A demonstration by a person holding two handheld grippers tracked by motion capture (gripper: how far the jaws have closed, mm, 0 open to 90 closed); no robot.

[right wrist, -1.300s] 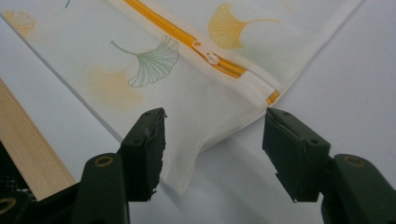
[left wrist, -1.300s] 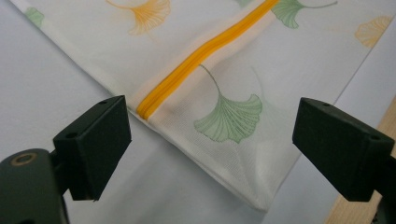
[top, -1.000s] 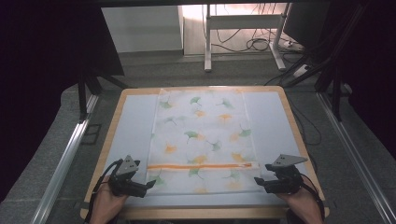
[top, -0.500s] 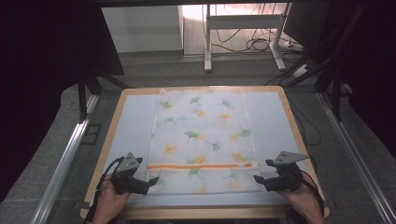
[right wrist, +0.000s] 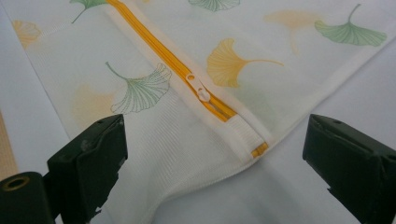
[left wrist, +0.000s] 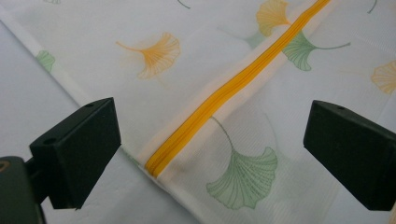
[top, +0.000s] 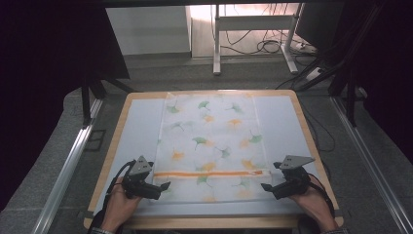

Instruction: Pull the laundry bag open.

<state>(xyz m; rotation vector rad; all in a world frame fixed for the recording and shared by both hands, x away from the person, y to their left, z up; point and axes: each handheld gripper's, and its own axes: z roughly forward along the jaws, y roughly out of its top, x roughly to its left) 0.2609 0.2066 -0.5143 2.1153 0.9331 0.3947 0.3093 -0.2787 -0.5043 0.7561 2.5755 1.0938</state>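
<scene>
1. Now the white mesh zip bag printed with green and orange ginkgo leaves (top: 210,144) lies flat on the pale blue mat of the wood-edged table (top: 136,126), directly ahead of both grippers.
2. Left gripper (top: 164,185), seen in the high view at the bag's near left corner, points across the cloth; a hand (top: 117,207) grips it from behind.
3. Its black jaws stand wide apart in the left gripper view, released, with nothing pinched between them.
4. Between those jaws runs the bag's orange zipper (left wrist: 219,95), slanting away from the gripper; its closed end lies just ahead of the left jaw, at the bag's side hem.
5. Right gripper (top: 266,186) sits at the bag's near right corner, held by the other hand (top: 316,204), pointing back toward the left gripper.
6. Its jaws have just been opening and now stand spread, released; the bag's corner lies between them, but the pads do not press on it.
7. Ahead of the right gripper, the small white zipper pull (right wrist: 200,88) rests on the orange track, just short of the track's end near the right jaw.
8. Both grippers flank the orange zipper line, one at each end, well apart from each other.
</scene>
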